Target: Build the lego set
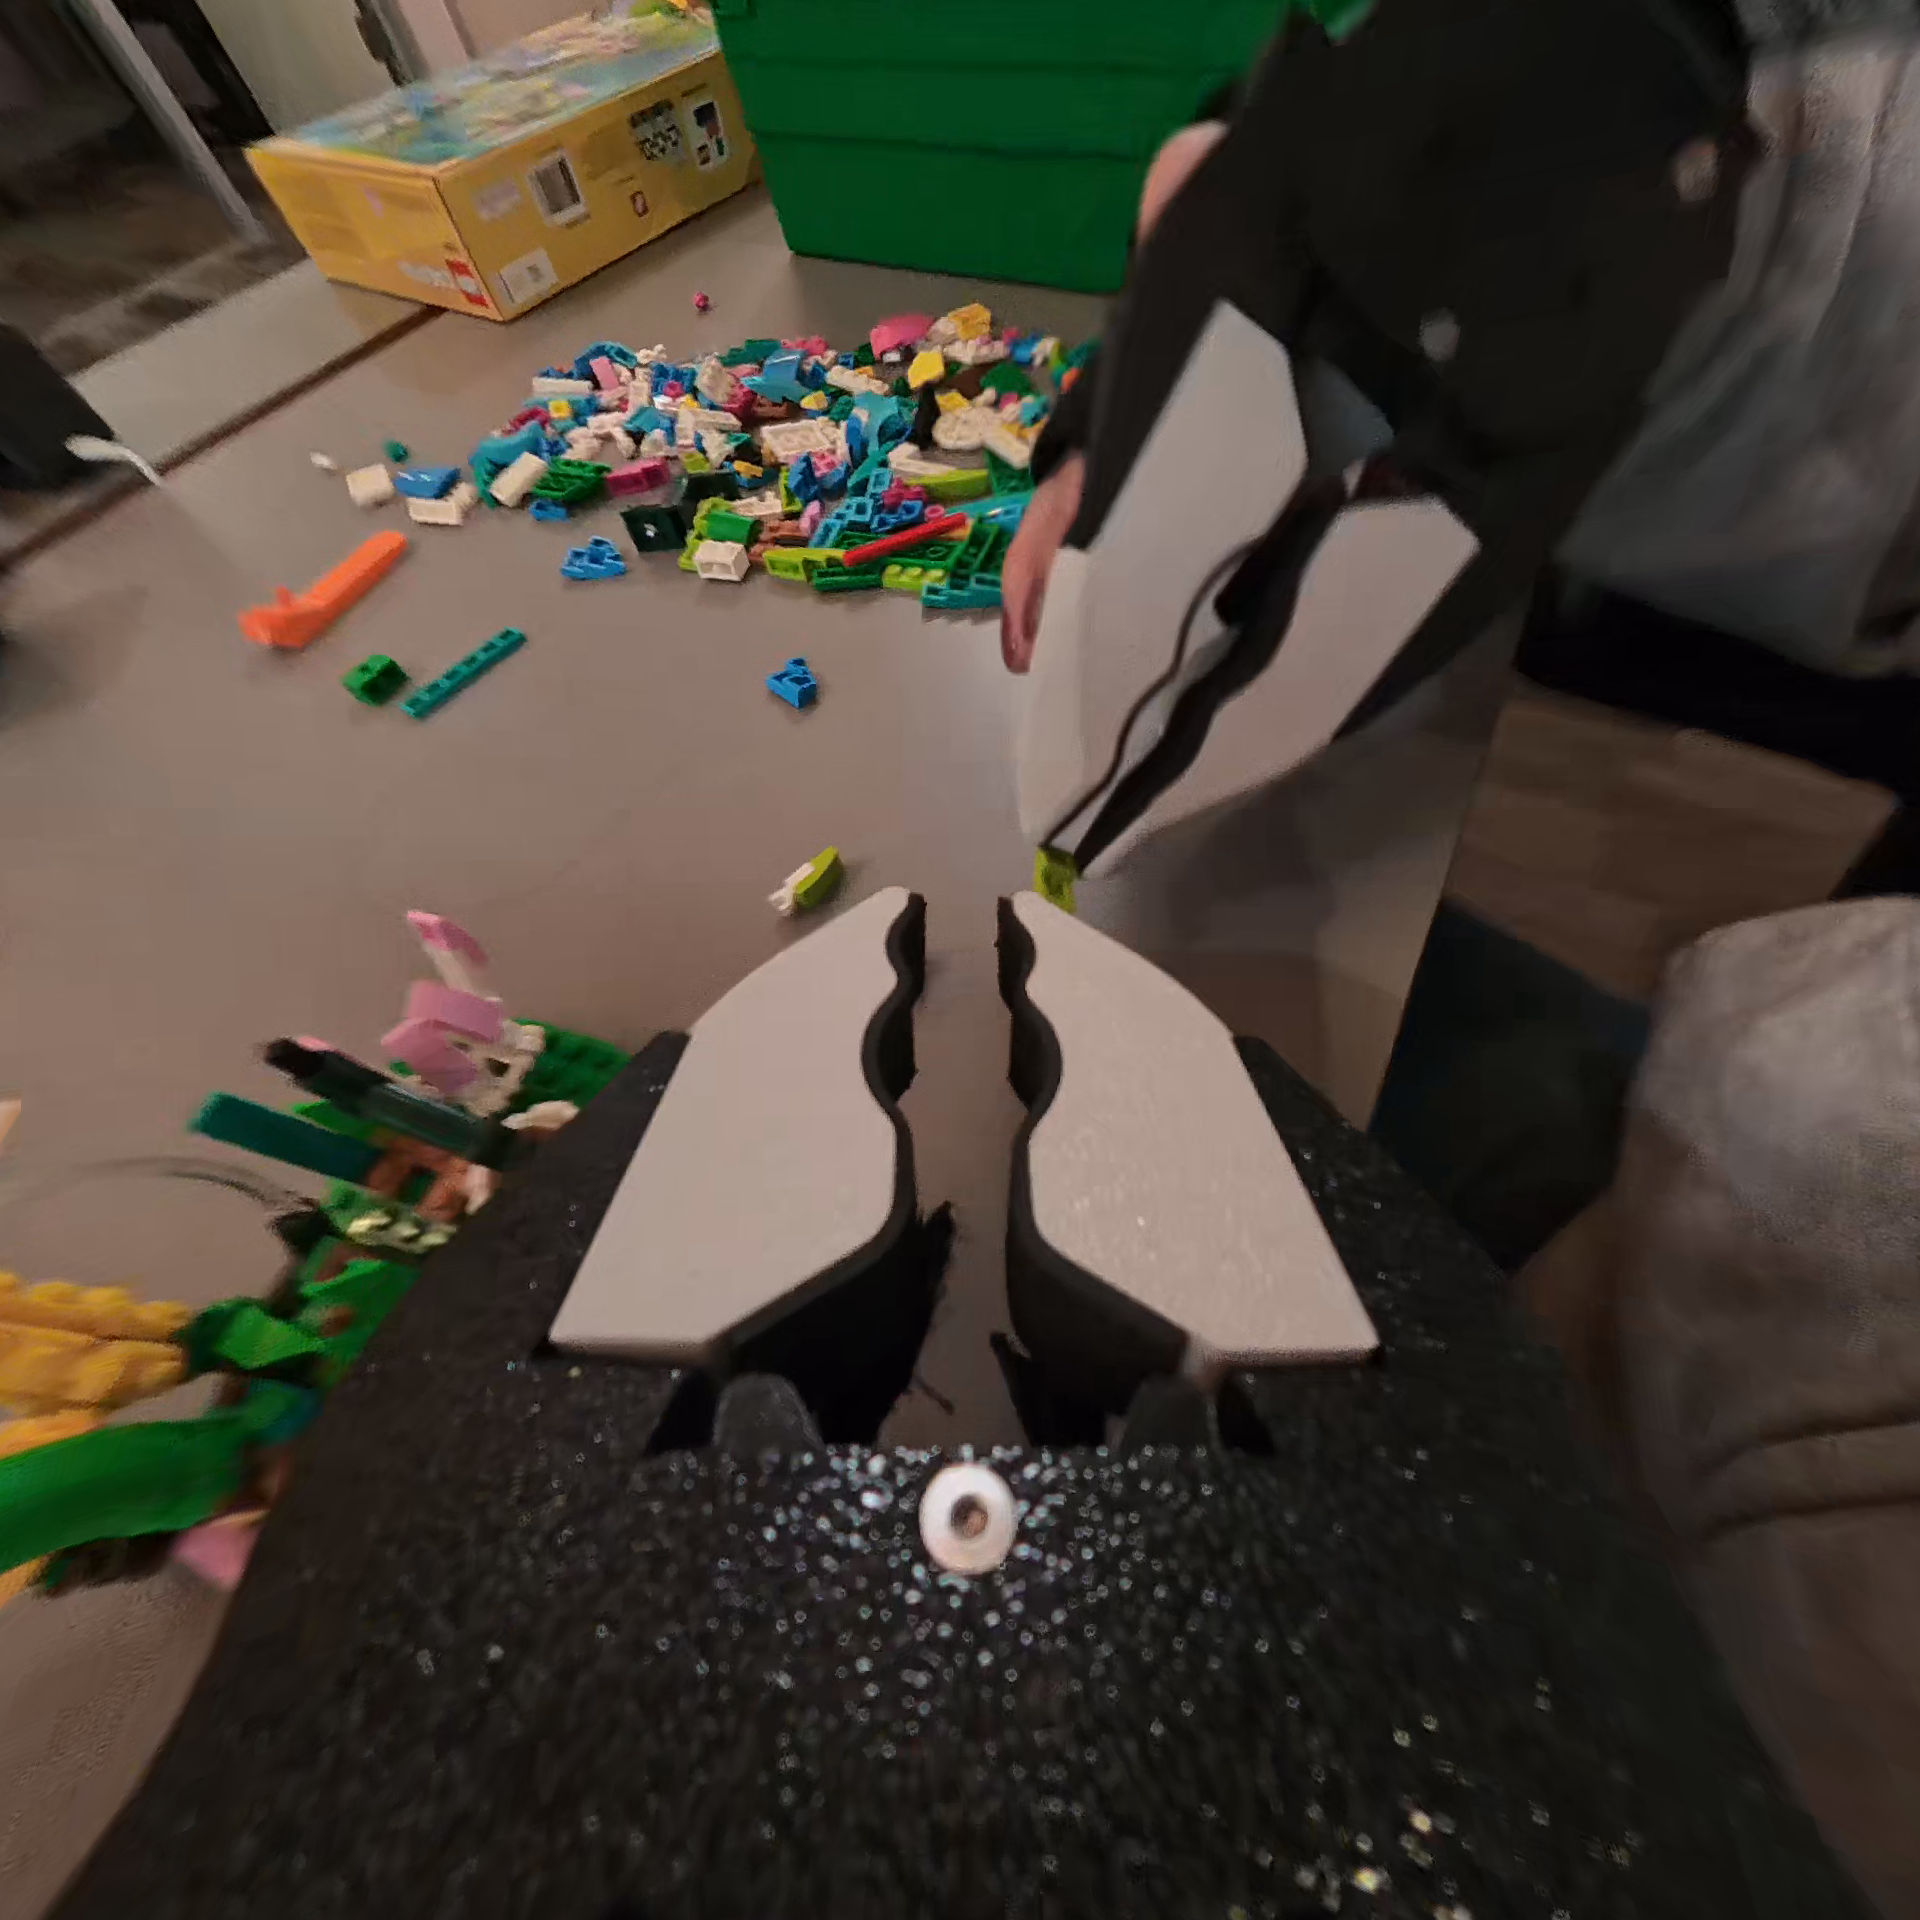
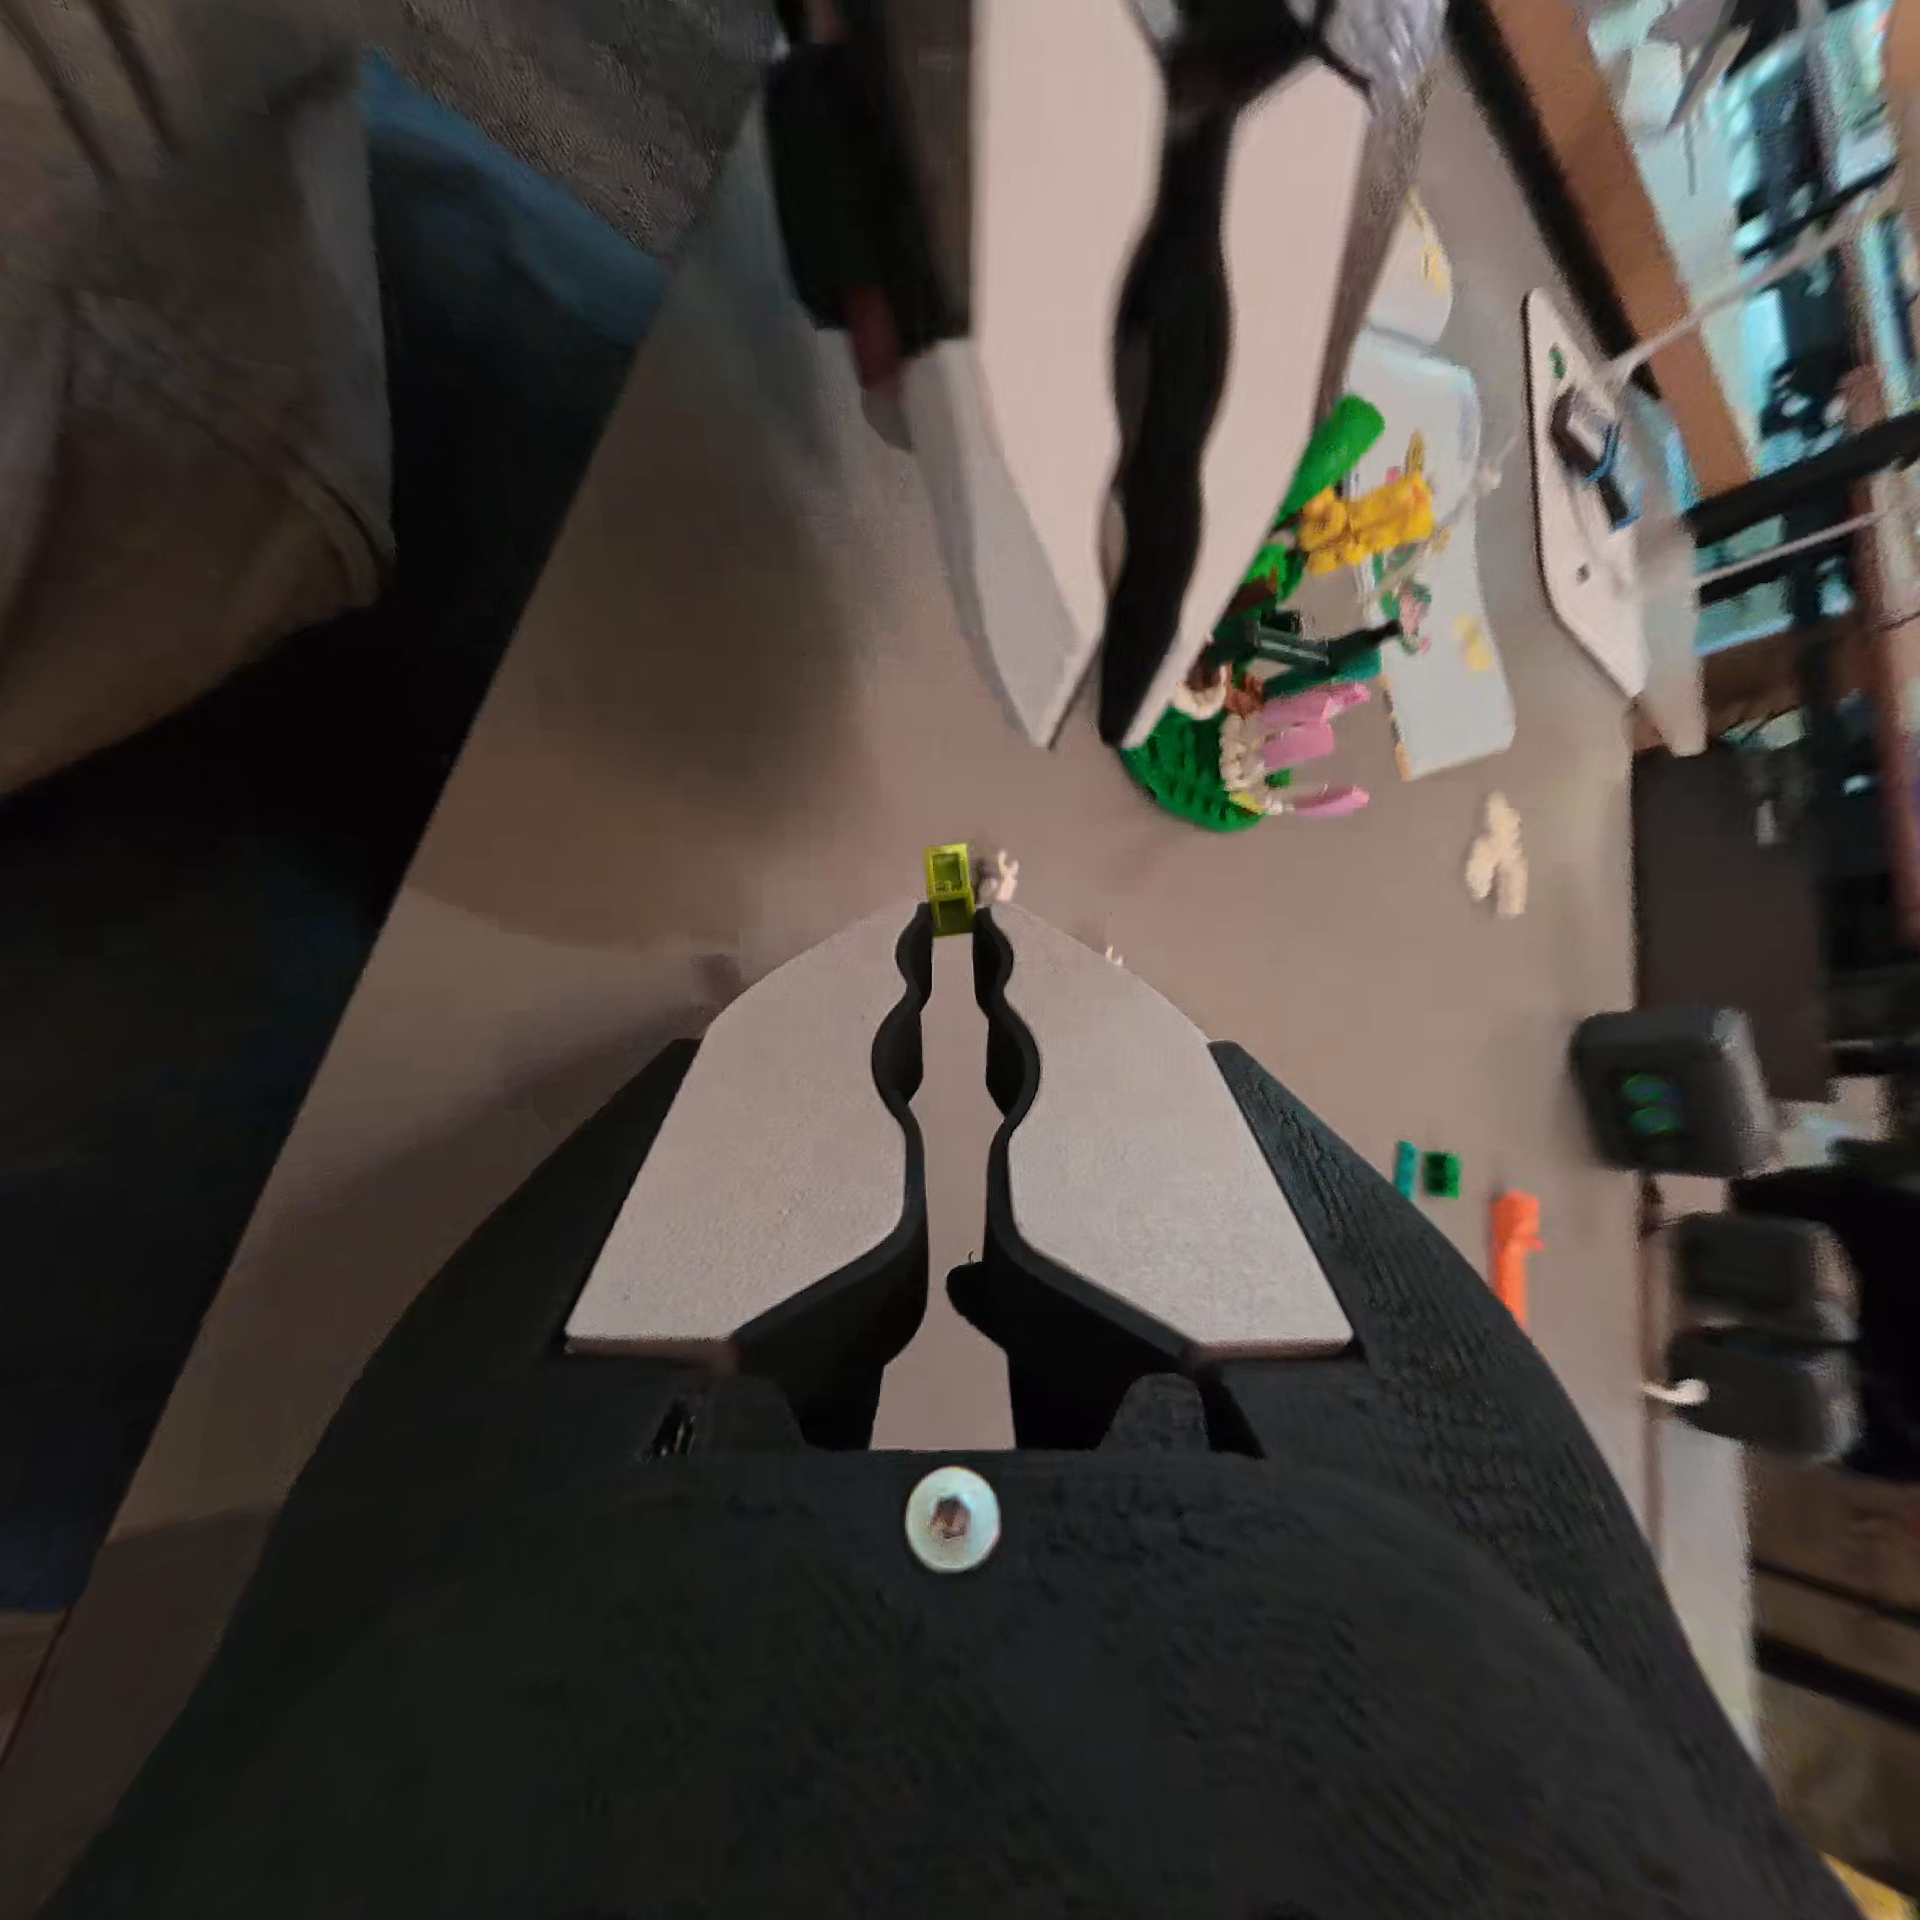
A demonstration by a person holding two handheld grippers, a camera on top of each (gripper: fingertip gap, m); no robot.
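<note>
My right gripper is shut on a small lime-green brick at its fingertips, held just above the grey table; the brick also shows in the left wrist view. My left gripper is open and empty, its tips close beside the right gripper. The partly built model, on a green baseplate with pink, yellow and dark green parts, stands to the left of the left gripper. A lime and white piece lies just ahead of the left fingertips. A pile of loose bricks lies farther back.
An orange brick separator, a green brick, a teal plate and a blue brick lie loose. A yellow set box and a green bin stand at the back. The table edge runs on the right.
</note>
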